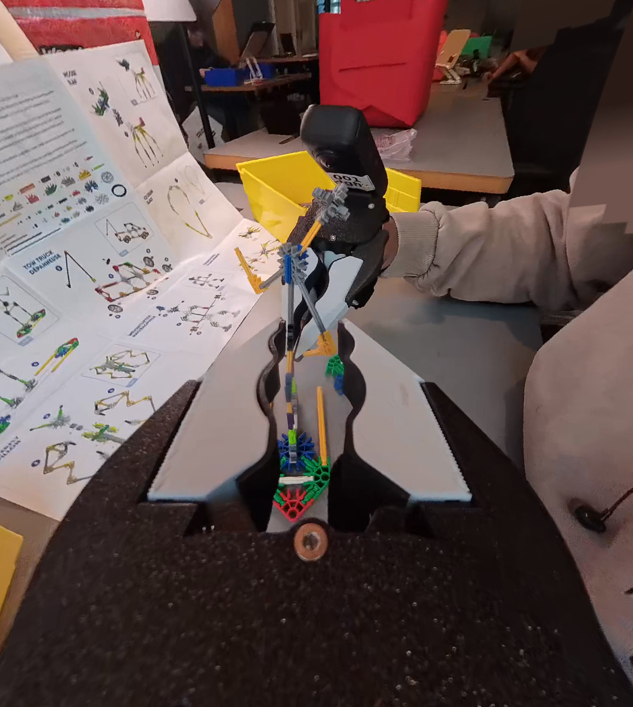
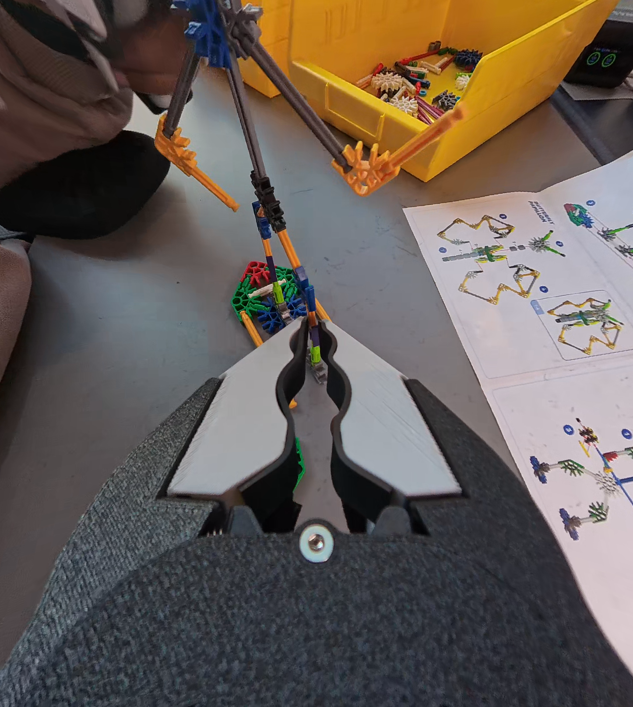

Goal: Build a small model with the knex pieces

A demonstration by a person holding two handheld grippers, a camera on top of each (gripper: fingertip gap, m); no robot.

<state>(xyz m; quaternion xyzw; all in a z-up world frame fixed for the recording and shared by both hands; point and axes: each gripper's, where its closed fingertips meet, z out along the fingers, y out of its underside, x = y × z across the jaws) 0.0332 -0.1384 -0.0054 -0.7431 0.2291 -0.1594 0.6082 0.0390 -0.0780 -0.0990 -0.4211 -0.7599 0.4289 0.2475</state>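
Left wrist view, model: a tall rod-and-connector toy model of grey, orange and blue plastic [image 1: 292, 306] stands upright on the grey table [image 1: 460, 344].
Left wrist view, left gripper: the left gripper [image 1: 309, 329] has its jaws narrow. The black and orange central rod passes between the tips. I cannot tell if they really press it; probably they steady it.
Left wrist view, right gripper: the right gripper [image 1: 313, 340], carried by a hand in a beige sleeve [image 1: 498, 245], reaches the model from the far side, near an orange corner connector [image 1: 322, 344].
Left wrist view, flat piece: a flat red, green and blue connector piece [image 1: 301, 482] lies on the table just below the model.
Left wrist view, surroundings: a white folded instruction sheet [image 1: 77, 267] is left of the model; a yellow plastic bin [image 1: 276, 191] is behind it.
Right wrist view, right gripper: its tips [image 2: 311, 325] are narrow around the lower stem, where purple and lime parts sit, so the model seems held there.
Right wrist view, bin: the same yellow bin [image 2: 498, 126], behind the model, holds loose parts.
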